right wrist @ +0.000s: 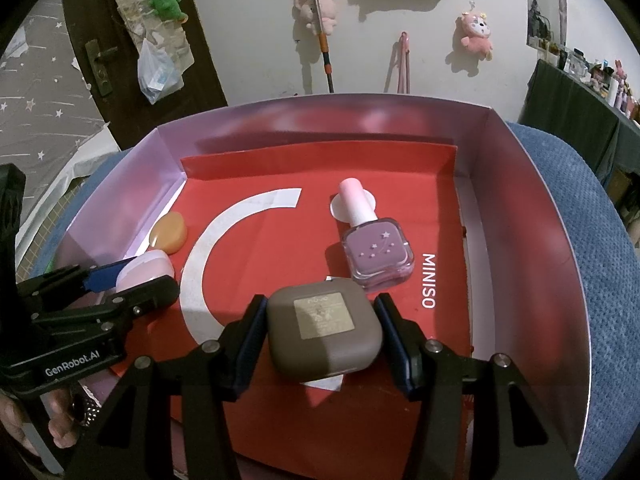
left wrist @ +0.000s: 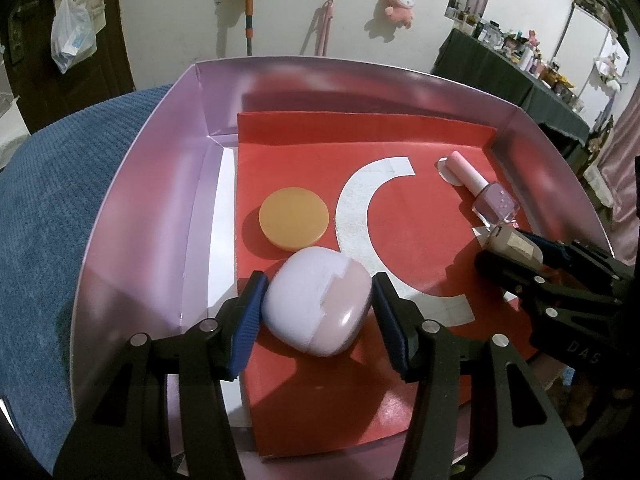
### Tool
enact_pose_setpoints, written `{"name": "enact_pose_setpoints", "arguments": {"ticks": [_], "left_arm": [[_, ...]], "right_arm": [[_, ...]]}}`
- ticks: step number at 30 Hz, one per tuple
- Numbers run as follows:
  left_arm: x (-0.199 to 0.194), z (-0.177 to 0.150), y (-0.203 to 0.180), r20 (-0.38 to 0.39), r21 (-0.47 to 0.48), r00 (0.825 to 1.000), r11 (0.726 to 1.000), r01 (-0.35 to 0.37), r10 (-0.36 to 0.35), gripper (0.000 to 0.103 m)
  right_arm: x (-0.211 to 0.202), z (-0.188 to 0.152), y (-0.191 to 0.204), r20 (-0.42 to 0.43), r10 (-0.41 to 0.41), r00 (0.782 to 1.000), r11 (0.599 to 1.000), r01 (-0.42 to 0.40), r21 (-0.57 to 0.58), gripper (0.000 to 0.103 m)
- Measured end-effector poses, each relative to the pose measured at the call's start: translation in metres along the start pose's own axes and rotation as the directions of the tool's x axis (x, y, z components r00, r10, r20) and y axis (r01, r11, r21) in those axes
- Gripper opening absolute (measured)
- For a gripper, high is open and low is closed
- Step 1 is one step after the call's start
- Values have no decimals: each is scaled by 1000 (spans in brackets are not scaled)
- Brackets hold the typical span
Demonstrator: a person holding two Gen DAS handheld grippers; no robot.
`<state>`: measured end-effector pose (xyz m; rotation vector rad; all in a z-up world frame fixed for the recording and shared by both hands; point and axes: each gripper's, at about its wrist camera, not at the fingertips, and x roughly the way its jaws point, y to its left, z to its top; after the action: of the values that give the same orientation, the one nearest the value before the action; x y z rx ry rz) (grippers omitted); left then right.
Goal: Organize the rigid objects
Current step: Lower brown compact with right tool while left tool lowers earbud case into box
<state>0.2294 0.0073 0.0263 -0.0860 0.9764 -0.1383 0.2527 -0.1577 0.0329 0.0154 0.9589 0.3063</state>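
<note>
A lilac and pink rounded case (left wrist: 316,304) sits between the blue pads of my left gripper (left wrist: 318,300), which is shut on it over the red paper. From the right wrist view the same case (right wrist: 146,270) shows in the left gripper (right wrist: 132,276). My right gripper (right wrist: 322,320) is shut on a brown rounded case (right wrist: 324,332) with a label on top. That brown case (left wrist: 508,242) and the right gripper (left wrist: 516,248) appear at the right edge of the left wrist view. An orange round lid (left wrist: 294,218) and a purple nail polish bottle (right wrist: 378,254) lie loose in the box.
Everything lies inside a shallow pink-lilac box (left wrist: 140,208) lined with red MINISO paper (right wrist: 280,248). The box rests on a blue textured cloth (left wrist: 48,200). Its upright walls close in all sides. A dark cluttered table (left wrist: 520,76) stands at the far right.
</note>
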Motion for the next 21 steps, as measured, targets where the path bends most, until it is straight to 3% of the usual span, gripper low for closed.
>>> {"name": "enact_pose_setpoints", "arguments": {"ticks": [10,21], "left_arm": [[-2,-4,-1,-4,11,1000,1000,12,-12,60],[-2,-3,-5,0,30,1000,1000,2,-2,64]], "right_arm": [[0,0,1,2,1,1000,1000,-1,1,58],[-6,0,2,12,10,1000,1000,-9,-3,66]]}}
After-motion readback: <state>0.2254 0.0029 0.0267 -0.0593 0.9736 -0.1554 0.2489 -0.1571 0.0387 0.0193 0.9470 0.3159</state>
